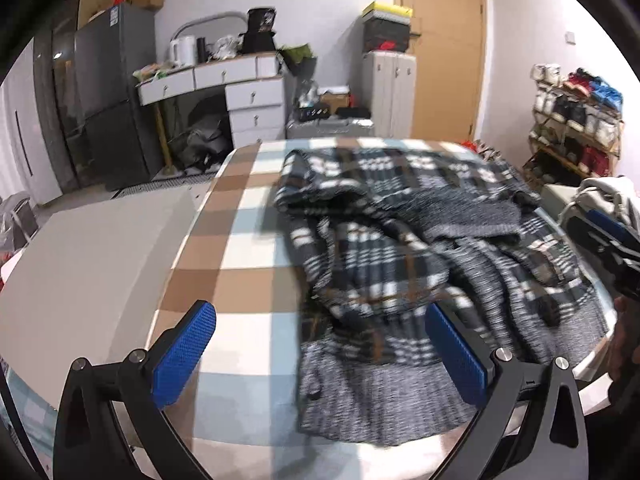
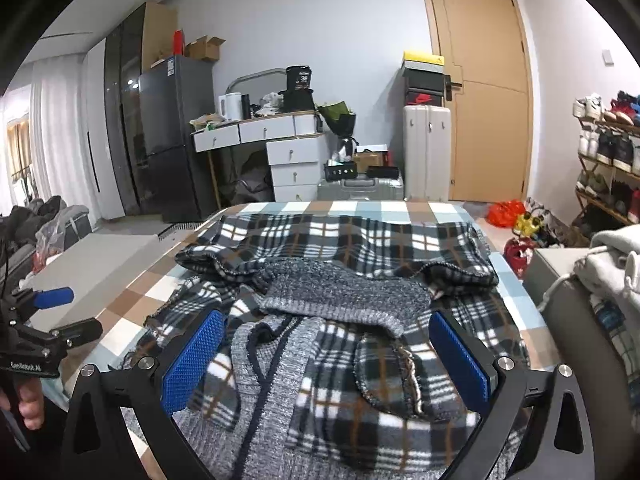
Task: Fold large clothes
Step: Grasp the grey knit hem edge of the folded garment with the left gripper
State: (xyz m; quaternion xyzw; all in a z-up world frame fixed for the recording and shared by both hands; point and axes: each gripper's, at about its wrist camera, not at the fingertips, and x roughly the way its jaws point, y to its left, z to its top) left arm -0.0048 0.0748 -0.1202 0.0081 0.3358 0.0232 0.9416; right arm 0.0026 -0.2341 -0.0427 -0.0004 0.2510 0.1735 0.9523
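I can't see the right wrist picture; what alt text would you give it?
A rumpled plaid garment with a grey knit lining lies spread over a checked table cover, seen between the open blue-padded right tongs hovering above its near part. The left tongs, held in a hand, show at the left edge; a cluttered room with a desk and door lies behind.

One plaid garment (image 2: 340, 320) is lying crumpled on one checked table (image 2: 120, 304). Two grippers are hovering over it, the left gripper (image 1: 320, 356) and the right gripper (image 2: 326, 360), each showing two blue pads. At twelve o'clock, one door (image 2: 484, 92), one fridge (image 2: 172, 136) and two suitcases are standing.
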